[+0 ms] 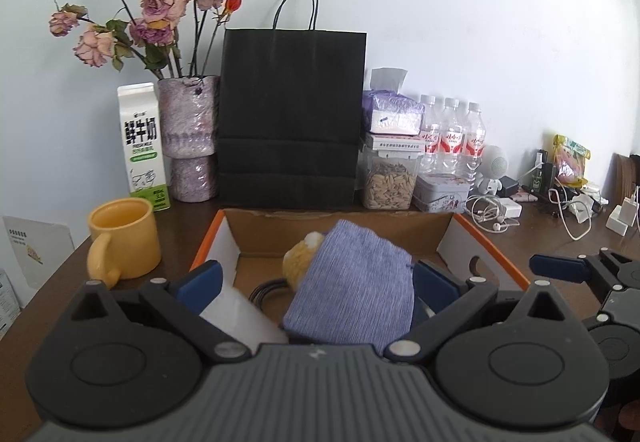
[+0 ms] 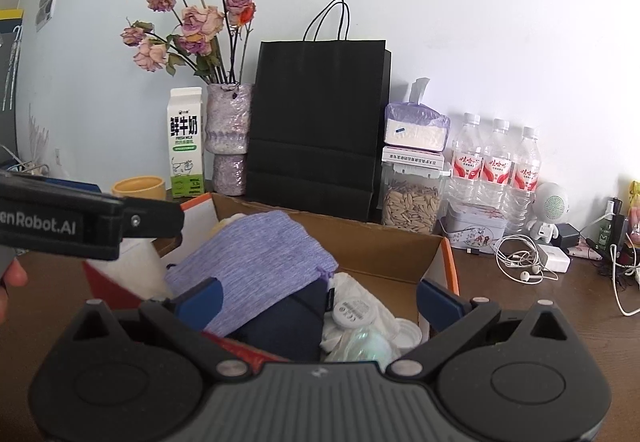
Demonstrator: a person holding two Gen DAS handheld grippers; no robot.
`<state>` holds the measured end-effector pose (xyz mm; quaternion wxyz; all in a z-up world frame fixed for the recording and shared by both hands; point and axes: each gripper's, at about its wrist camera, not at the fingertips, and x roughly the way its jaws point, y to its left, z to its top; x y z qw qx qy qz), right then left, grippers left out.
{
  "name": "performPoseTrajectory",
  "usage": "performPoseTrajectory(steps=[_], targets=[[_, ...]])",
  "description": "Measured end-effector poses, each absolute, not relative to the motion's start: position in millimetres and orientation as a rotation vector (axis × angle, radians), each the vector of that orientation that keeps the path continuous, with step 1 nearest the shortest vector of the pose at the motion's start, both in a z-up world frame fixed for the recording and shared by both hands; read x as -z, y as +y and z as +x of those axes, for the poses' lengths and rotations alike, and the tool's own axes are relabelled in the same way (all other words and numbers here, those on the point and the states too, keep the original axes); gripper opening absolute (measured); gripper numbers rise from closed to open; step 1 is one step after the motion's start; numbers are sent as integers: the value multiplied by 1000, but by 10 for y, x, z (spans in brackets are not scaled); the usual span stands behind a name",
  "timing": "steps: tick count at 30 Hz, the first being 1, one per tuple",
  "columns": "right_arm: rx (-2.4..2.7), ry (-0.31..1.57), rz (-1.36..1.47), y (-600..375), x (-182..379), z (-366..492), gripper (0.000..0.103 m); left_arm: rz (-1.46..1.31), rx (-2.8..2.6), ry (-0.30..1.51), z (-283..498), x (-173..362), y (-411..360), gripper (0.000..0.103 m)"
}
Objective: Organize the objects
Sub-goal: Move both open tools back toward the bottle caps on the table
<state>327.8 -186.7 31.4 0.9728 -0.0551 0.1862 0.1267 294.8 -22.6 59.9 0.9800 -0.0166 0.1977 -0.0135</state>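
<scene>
An open cardboard box (image 1: 272,238) with an orange rim stands on the dark wooden table. A blue-purple knit pouch (image 1: 352,290) lies on top of its contents, over a yellow plush item (image 1: 300,258), a white object (image 1: 240,314) and a black cable (image 1: 266,288). My left gripper (image 1: 318,282) hovers open over the box, its fingers on either side of the pouch. My right gripper (image 2: 320,302) is open above the same box (image 2: 380,254), over the pouch (image 2: 256,262), a dark navy item (image 2: 288,318) and a white round tag (image 2: 352,312) on crumpled white material.
Behind the box stand a yellow mug (image 1: 124,242), a milk carton (image 1: 144,145), a vase of dried roses (image 1: 192,137), a black paper bag (image 1: 292,113), a seed jar (image 1: 390,181), water bottles (image 1: 452,133) and a tin (image 1: 440,193). Earphones and chargers (image 1: 496,209) lie at the right.
</scene>
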Motion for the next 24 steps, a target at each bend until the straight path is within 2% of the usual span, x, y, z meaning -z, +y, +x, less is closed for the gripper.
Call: performPoseTrajectory(steps=[9,24], targets=[[-265,422,-116,-1882,-192,2849,103,1,-2,463,2497,-444,-104,103],[-261,519,-108,-1974,124,2521,103,28,25,661,2084,177,-163,102]])
